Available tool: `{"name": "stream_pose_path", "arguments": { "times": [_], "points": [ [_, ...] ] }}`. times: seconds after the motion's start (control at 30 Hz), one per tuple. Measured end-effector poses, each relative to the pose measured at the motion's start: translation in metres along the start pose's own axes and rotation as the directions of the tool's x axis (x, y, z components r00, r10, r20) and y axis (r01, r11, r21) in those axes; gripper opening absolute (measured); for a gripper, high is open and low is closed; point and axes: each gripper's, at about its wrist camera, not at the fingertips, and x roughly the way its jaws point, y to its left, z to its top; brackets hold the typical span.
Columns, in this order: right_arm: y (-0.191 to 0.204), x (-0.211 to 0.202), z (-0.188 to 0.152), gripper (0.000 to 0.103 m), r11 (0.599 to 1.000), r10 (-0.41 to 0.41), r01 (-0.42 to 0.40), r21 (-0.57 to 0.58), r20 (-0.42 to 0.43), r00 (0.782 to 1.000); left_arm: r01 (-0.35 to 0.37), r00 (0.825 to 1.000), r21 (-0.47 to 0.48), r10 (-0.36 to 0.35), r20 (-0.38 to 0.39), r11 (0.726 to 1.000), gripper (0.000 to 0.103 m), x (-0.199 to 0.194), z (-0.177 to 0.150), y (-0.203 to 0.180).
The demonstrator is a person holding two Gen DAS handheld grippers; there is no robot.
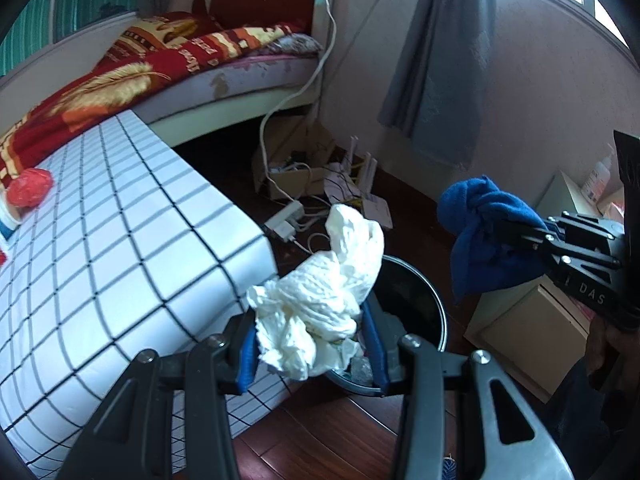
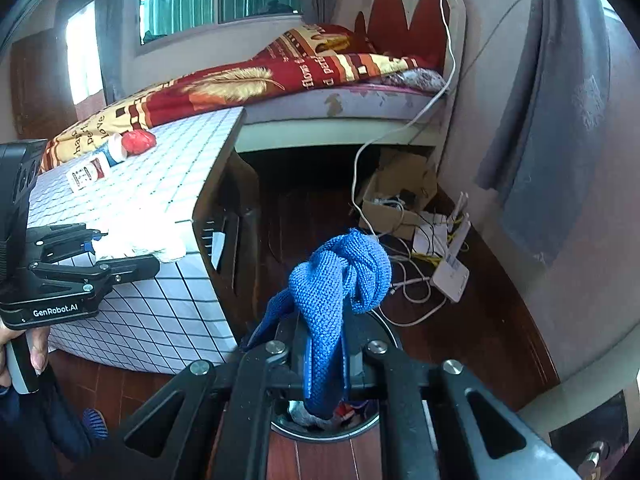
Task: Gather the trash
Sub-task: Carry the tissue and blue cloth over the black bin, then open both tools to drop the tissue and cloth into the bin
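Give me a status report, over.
Left gripper shut on white tissue. Right gripper shut on blue cloth. Both above trash bin. Path clear.

A bed (image 1: 224,76) with a red blanket (image 2: 248,80) is set against pinkish walls, beside grey curtains (image 1: 436,52) and wooden flooring (image 2: 460,320).

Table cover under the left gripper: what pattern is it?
White with a thin black grid of squares on the table cover; clearest in the left wrist view.
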Motion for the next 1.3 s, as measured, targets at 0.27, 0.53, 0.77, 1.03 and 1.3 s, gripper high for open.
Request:
{"name": "stream_pose_path", "arguments": {
  "times": [0.27,0.53,0.77,1.03,1.3],
  "points": [
    [-0.011,0.014,-0.017,0.011,1.000,0.005,-0.005,0.002,-0.049,0.999,0.037,0.998,0.022,-0.036,-0.058,0.999,0.045,0.027,-0.009,-0.020],
    [-0.014,0.038,-0.031,0.011,0.999,0.037,-0.039,-0.018,-0.112,0.993,0.061,0.989,0.026,-0.057,-0.134,0.998,0.045,0.058,-0.018,-0.029],
    [-0.015,0.071,-0.047,0.011,0.994,0.076,-0.088,-0.057,-0.195,0.978,0.065,0.975,0.013,-0.061,-0.212,0.998,0.045,0.093,-0.026,-0.028],
    [-0.010,0.114,-0.068,0.011,0.982,0.101,-0.142,-0.122,-0.294,0.950,0.080,0.949,0.023,-0.069,-0.309,0.997,0.046,0.130,-0.034,-0.032],
    [-0.036,0.145,-0.089,0.103,0.988,-0.061,0.003,-0.153,-0.375,0.925,-0.041,0.948,0.026,0.047,-0.314,0.999,0.103,0.140,-0.049,-0.026]
  ]
}}
